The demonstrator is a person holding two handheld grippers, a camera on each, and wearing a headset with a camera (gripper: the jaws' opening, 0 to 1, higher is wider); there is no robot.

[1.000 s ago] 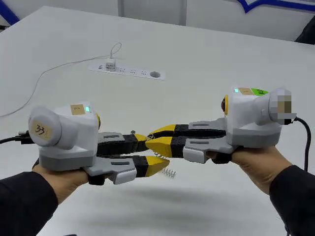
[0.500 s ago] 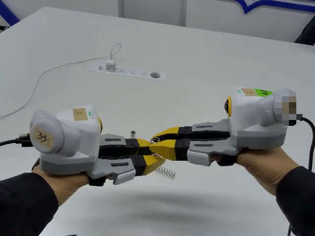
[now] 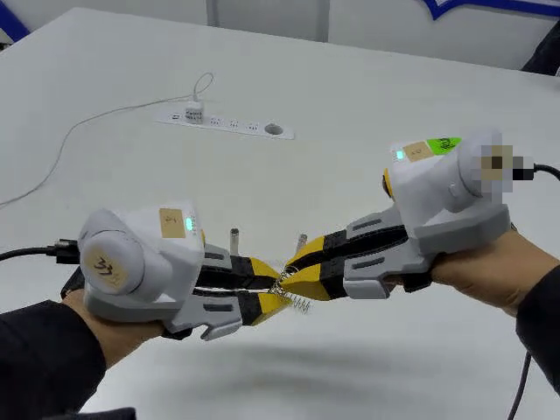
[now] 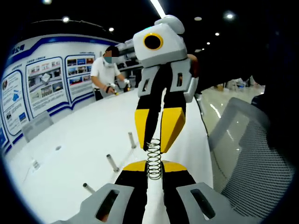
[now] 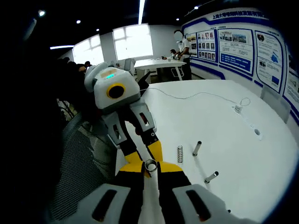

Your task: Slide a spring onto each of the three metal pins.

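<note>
A small steel spring (image 4: 153,159) is bridged between the two gripper tips above the white table (image 3: 367,131). My left gripper (image 3: 278,294) is shut on one end of it and my right gripper (image 3: 286,278) on the other. The right gripper view shows this spring (image 5: 150,164) end-on between that gripper's yellow tips. A second spring (image 3: 301,304) lies on the table just below the tips; it also appears in the right gripper view (image 5: 180,154). Two metal pins (image 3: 234,238) (image 3: 302,242) stand behind the tips. Three pins (image 4: 132,139) (image 4: 112,162) (image 4: 88,187) appear in the left gripper view.
A white power strip (image 3: 232,125) with a plugged-in charger and cable lies at the far side of the table. A mesh chair (image 4: 247,154) stands beside the table edge. A person (image 4: 105,74) stands at another table far off.
The left gripper's jaws, apart a second ago, have closed on the spring that the right gripper holds. Both grippers have come lower and closer to the pins.
</note>
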